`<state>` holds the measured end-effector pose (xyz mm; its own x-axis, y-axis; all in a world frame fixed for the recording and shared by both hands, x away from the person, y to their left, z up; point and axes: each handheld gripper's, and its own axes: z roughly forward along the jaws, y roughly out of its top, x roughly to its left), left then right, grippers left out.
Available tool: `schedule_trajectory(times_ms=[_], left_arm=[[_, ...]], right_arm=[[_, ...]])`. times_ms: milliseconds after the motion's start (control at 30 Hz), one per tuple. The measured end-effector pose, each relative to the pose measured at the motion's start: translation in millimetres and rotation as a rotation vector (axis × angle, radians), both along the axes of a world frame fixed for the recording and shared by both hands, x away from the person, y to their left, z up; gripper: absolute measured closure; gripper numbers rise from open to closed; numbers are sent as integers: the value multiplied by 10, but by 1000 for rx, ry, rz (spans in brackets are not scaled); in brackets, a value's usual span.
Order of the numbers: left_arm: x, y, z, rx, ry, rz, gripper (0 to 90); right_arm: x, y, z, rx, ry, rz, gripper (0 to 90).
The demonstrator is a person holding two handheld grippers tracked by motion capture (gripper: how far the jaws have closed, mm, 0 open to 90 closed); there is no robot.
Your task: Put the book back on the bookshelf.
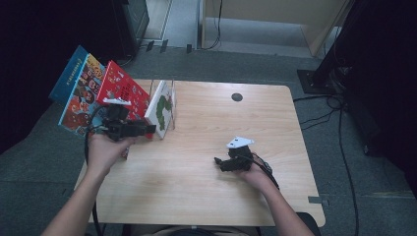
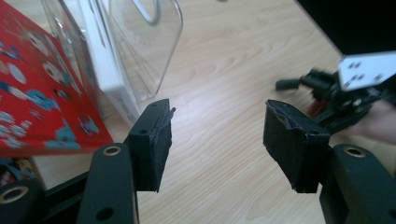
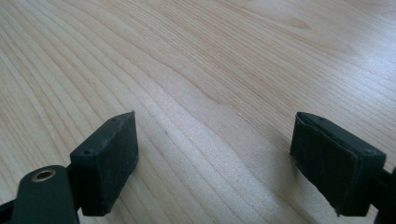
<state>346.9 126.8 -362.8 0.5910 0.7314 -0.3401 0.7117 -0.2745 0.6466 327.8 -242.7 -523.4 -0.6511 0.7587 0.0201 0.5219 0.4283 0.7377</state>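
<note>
High view, progress: the work looks to be the sorting of picture books into the clear rack (image 1: pixel 164 105) at the table's (image 1: pixel 206 162) left edge. A white book (image 1: pixel 161 104) with a green figure is already standing in the rack. A red book (image 1: pixel 124 88) and a blue-edged book (image 1: pixel 76 91) are leaning outside it, past the table's edge, so my judgement is that they are waiting to be placed.

High view, left gripper (image 1: pixel 147 130): it is lying level in the person's left hand (image 1: pixel 105 150), its tips pointing at the rack's near end, just below the red book. Nothing is sitting between the jaws.

High view, right gripper (image 1: pixel 217 161): it is resting low on the bare wood near mid-table, well apart from the books.

Left gripper view, jaws: the left gripper (image 2: pixel 217 140) is standing apart, gripping nothing; only wood is showing in the gap.

Left gripper view, books: the red book (image 2: pixel 39 88) is tilting at the left, just beside the left-hand jaw but not between the two. The clear rack (image 2: pixel 140 51) with the white book (image 2: pixel 100 56) is lying ahead and to the left. The right gripper (image 2: pixel 280 84) is showing farther off.

Right gripper view, jaws: the right gripper (image 3: pixel 212 156) is spread wide over the bare table (image 3: pixel 196 70), clamping nothing.
</note>
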Motion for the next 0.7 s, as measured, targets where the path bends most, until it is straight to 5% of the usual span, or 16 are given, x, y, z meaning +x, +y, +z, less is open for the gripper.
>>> schedule_trajectory(times_ms=[267,400,567,700], left_arm=[[-186,-247,-369,26,-33,-70,418],[-224,-322,-616,27,-6,-121,404],[-249,-369,-877,20,29,-125,401],[-274,-385,-1044,61,33,-132,400]], right_arm=[[-23,-12,-3,1,-4,12,151],[-26,-12,-1,1,-1,11,151],[-27,-12,-1,1,0,11,151],[-28,-11,0,1,1,10,151]])
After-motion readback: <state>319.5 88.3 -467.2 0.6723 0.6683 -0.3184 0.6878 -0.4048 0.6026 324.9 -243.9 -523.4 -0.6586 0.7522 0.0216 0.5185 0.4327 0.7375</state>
